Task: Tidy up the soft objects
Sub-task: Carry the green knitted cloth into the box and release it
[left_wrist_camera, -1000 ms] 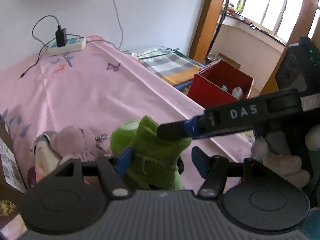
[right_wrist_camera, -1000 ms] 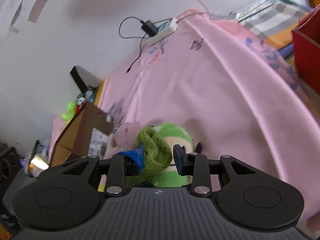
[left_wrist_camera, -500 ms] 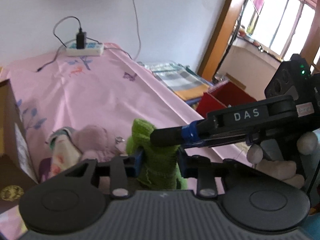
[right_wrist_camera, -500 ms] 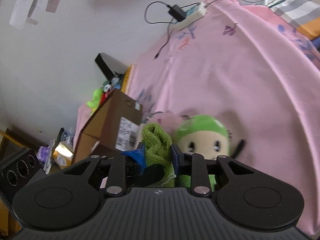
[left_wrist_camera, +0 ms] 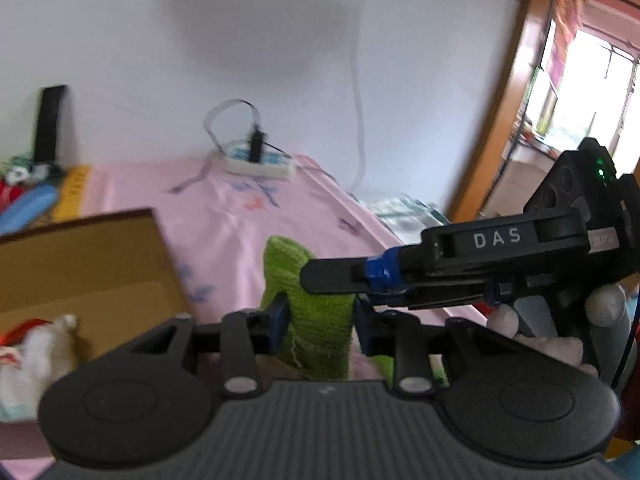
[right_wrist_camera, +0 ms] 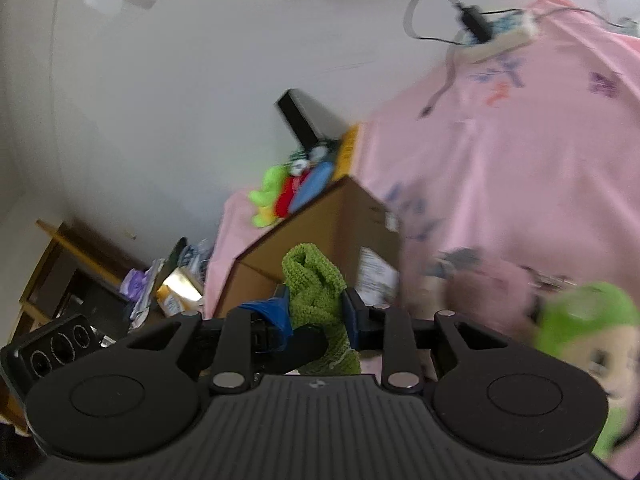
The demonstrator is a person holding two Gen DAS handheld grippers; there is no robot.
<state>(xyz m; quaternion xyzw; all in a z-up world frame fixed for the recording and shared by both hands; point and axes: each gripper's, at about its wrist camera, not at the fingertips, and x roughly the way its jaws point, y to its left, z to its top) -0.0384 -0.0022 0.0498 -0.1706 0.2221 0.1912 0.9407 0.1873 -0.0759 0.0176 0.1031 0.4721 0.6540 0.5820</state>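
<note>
Both grippers, left [left_wrist_camera: 318, 322] and right [right_wrist_camera: 314, 312], jaws clamped on one upright green knitted cloth [left_wrist_camera: 310, 316] above the bed.

The knit cloth [left_wrist_camera: 310, 308] is bright green. Pink bedsheet [left_wrist_camera: 224, 224] carries blue and orange prints. Brown cardboard box [left_wrist_camera: 80, 264] at left of frame. White power strip [left_wrist_camera: 260, 166], black plug. Lower right, a plush [right_wrist_camera: 588, 320] has a green hood.

Lower end of green knitted cloth [left_wrist_camera: 316, 316] hidden behind black gripper body; round green-hooded plush doll [right_wrist_camera: 592, 344] motion-blurred, cut by right edge; white stuffed toy [left_wrist_camera: 30, 356] inside brown cardboard box [left_wrist_camera: 80, 264] blurred, cut by left edge; white power strip [left_wrist_camera: 260, 162] smeared.
</note>
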